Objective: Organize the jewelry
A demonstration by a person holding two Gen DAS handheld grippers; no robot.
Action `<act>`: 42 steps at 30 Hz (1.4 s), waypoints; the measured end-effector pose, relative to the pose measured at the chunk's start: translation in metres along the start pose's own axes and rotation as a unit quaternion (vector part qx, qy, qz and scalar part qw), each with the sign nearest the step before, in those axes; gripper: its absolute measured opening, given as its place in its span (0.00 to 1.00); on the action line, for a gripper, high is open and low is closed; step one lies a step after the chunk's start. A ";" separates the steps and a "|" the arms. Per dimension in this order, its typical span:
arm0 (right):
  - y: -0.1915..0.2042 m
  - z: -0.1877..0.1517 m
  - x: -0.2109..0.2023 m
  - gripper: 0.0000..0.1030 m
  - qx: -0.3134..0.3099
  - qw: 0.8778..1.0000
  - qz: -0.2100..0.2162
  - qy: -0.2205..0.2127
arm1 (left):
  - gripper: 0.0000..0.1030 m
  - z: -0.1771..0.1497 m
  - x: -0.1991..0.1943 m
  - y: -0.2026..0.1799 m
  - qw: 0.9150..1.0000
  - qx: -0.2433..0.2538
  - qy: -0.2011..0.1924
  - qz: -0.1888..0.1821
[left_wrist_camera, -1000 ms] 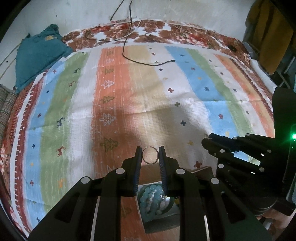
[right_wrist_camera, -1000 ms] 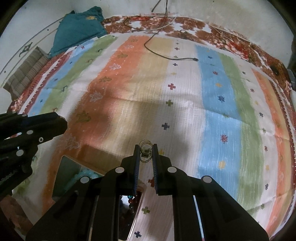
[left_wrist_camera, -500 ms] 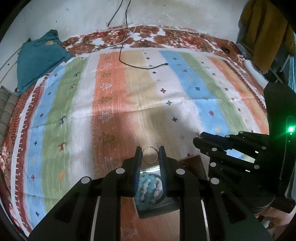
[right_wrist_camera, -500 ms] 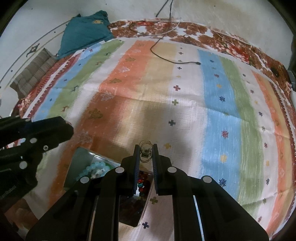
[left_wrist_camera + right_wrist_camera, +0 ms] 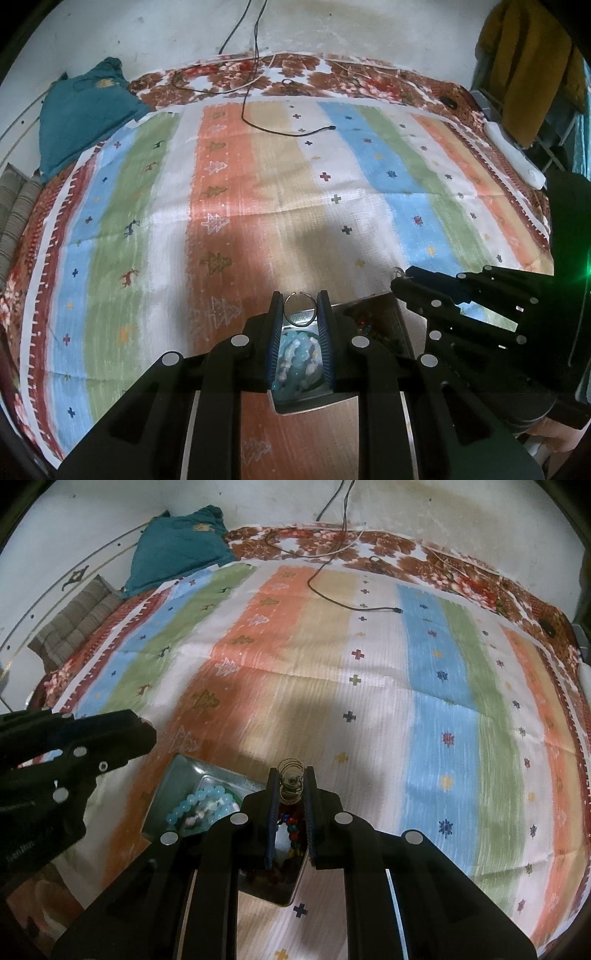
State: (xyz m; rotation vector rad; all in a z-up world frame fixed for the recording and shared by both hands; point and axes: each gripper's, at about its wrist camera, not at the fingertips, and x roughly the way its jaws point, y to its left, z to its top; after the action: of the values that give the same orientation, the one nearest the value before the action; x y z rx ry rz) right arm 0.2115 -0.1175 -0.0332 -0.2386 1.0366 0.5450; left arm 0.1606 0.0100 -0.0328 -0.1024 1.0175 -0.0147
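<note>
A striped mat (image 5: 258,206) is covering the floor, a black cable (image 5: 280,129) trailing across it. The left gripper (image 5: 300,312) is pinching a thin ring (image 5: 300,309) above a tray (image 5: 177,775); the right gripper (image 5: 291,786) is pinching an earring (image 5: 291,782).

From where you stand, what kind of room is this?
Probably a bedroom at home: a bed under a striped sheet, a teal pillow by the wall, and a charging cable lying across the covers.

Left gripper (image 5: 300,308) has its fingers pinched in close, pointing forward and down; right gripper (image 5: 291,784) same deal, fingers squeezed even tighter, just beside it.
</note>
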 end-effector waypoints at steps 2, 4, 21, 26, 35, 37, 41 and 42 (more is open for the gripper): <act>0.002 -0.002 -0.002 0.14 -0.001 1.000 0.002 -0.002 | 0.18 -0.002 -0.003 -0.002 1.000 0.006 -0.004 0.005; 0.004 -0.004 -0.005 0.14 -0.002 1.000 0.003 -0.004 | 0.18 -0.005 -0.006 -0.001 1.000 0.006 -0.006 0.003; 0.015 -0.022 -0.016 0.15 -0.003 1.000 0.015 -0.007 | 0.23 -0.019 -0.022 0.000 1.000 -0.002 -0.016 -0.014; 0.013 -0.025 -0.020 0.28 0.003 1.000 0.011 -0.012 | 0.27 -0.020 -0.023 0.003 1.000 -0.014 -0.014 -0.012; 0.012 -0.038 -0.044 0.49 0.011 1.000 0.012 -0.027 | 0.56 -0.030 -0.034 0.003 1.000 -0.010 -0.009 -0.011; 0.012 -0.041 -0.048 0.53 0.009 0.999 0.011 -0.030 | 0.62 -0.032 -0.038 0.005 1.000 -0.010 -0.011 -0.009; 0.011 -0.046 -0.052 0.59 -0.002 1.000 0.003 -0.028 | 0.70 -0.040 -0.047 0.008 1.000 -0.010 -0.021 -0.004; 0.011 -0.046 -0.052 0.60 0.000 1.000 0.002 -0.028 | 0.71 -0.042 -0.049 0.009 1.000 -0.009 -0.023 0.000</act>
State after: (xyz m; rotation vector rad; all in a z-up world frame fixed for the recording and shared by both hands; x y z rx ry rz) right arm 0.1506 -0.1452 -0.0104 -0.2201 0.9829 0.5534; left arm 0.0984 0.0183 -0.0137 -0.1179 0.9713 -0.0029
